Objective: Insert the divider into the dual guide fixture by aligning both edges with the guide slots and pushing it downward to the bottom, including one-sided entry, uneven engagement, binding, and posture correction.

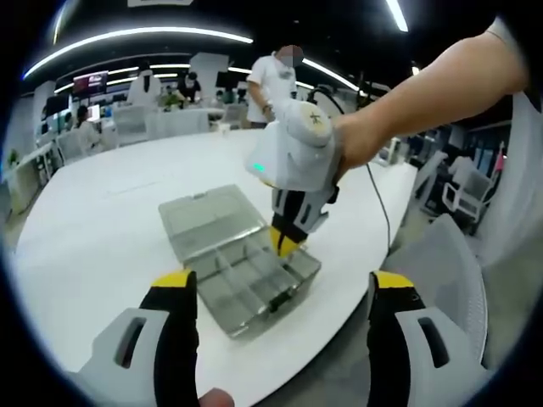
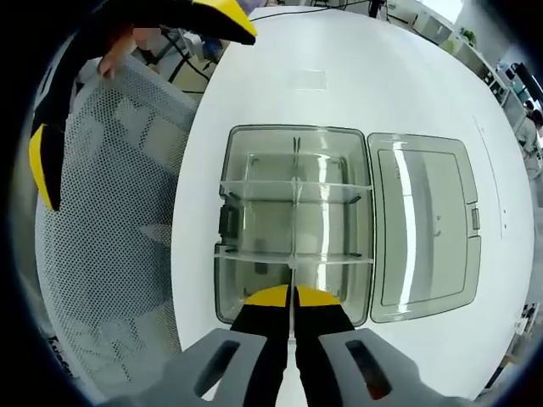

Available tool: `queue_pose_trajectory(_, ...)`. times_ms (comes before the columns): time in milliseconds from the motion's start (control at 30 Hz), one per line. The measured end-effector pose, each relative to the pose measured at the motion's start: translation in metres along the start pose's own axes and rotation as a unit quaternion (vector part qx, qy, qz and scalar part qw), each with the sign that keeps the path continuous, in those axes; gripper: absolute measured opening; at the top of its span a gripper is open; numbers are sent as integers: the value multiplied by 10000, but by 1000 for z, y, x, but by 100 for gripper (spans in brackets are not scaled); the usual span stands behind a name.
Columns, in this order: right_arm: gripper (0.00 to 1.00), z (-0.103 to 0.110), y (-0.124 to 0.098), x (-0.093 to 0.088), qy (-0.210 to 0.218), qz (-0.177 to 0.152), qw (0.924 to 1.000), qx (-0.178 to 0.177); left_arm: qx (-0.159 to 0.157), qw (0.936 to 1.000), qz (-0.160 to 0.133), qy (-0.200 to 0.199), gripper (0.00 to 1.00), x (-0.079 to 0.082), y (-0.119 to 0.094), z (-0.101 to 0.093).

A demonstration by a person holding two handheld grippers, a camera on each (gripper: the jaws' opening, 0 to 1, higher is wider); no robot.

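A clear plastic organiser box [image 2: 222,161] lies open on the white table [image 2: 339,76], its lid [image 2: 424,229] folded flat to the right. Two clear cross dividers [image 2: 331,192] stand in the tray. My right gripper [image 2: 292,298] hovers over the tray's near end, shut on a thin clear divider [image 2: 291,317] seen edge-on and in line with the tray's middle line. In the left gripper view the right gripper [image 1: 284,243] points down into the box [image 1: 246,284] with a hand on it. My left gripper [image 1: 282,281] is open with nothing between its jaws, above the table's edge.
A grey mesh chair [image 2: 110,246] stands beside the table's edge, next to the box. A black cable [image 1: 383,208] trails across the table. A person [image 1: 276,80] stands at the far side, and more white chairs [image 1: 462,191] sit to the right.
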State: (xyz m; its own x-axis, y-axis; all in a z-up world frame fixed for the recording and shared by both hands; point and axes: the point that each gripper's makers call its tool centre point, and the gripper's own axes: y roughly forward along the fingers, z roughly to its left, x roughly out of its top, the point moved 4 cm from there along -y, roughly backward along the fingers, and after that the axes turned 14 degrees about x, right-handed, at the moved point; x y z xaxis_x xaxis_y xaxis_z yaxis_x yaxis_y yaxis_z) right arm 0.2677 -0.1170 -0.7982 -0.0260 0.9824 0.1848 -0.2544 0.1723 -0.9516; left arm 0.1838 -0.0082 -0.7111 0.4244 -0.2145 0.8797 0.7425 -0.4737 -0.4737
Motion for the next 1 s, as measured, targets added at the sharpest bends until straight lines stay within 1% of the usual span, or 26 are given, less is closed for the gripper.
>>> queue_pose_trajectory(67,0,1,0,0,-58,23,10000,-28,6,10000,-2,7,81,0,-1,0)
queue_pose_trajectory(133,0,1,0,0,-29,32,10000,-52,29,10000,-24,12,81,1,-3,1)
queue_pose_trajectory(167,0,1,1,0,-64,51,9999,-71,49,10000,-33,-7,81,2,-4,2)
queue_pose_trajectory(233,0,1,1,1,-300,134,9994,-101,78,10000,-30,1,80,1,-5,5)
queue_pose_trajectory(300,0,1,1,0,-257,142,9995,-101,97,9999,-34,-7,80,1,-7,6)
queue_pose_trajectory(367,0,1,1,1,-333,170,9992,-109,128,9999,-41,7,80,1,-9,7)
queue_pose_trajectory(400,1,2,1,1,-386,174,9990,-108,135,9999,-51,-2,80,2,-10,6)
queue_pose_trajectory(433,7,4,1,0,-357,205,9991,-98,148,9999,-52,-7,80,2,-11,7)
queue_pose_trajectory(467,10,5,1,1,-375,198,9991,-88,154,9999,-50,-3,80,2,-11,7)
queue_pose_trajectory(500,12,6,0,4,-493,121,9987,-100,166,9998,-50,5,80,2,-12,8)
queue_pose_trajectory(533,11,6,-2,4,-426,88,9990,-131,171,9998,-54,-1,80,2,-13,9)
queue_pose_trajectory(600,11,6,-4,4,-455,69,9988,-155,195,9998,-58,-8,80,2,-14,10)
queue_pose_trajectory(667,11,4,-6,4,-384,19,9992,-139,201,9998,-59,-12,80,2,-16,10)
queue_pose_trajectory(767,10,4,-11,5,-344,-102,9992,-167,205,9998,-68,-7,80,2,-17,10)
queue_pose_trajectory(833,7,6,-13,5,-308,-179,9993,-143,207,9998,-75,-16,80,2,-18,11)
queue_pose_trajectory(933,0,7,-13,4,-307,-194,9993,-125,194,9998,-61,-7,80,0,-20,11)
queue_pose_trajectory(1000,0,8,-14,6,-287,-246,9992,-142,183,9998,-52,-2,79,0,-20,11)
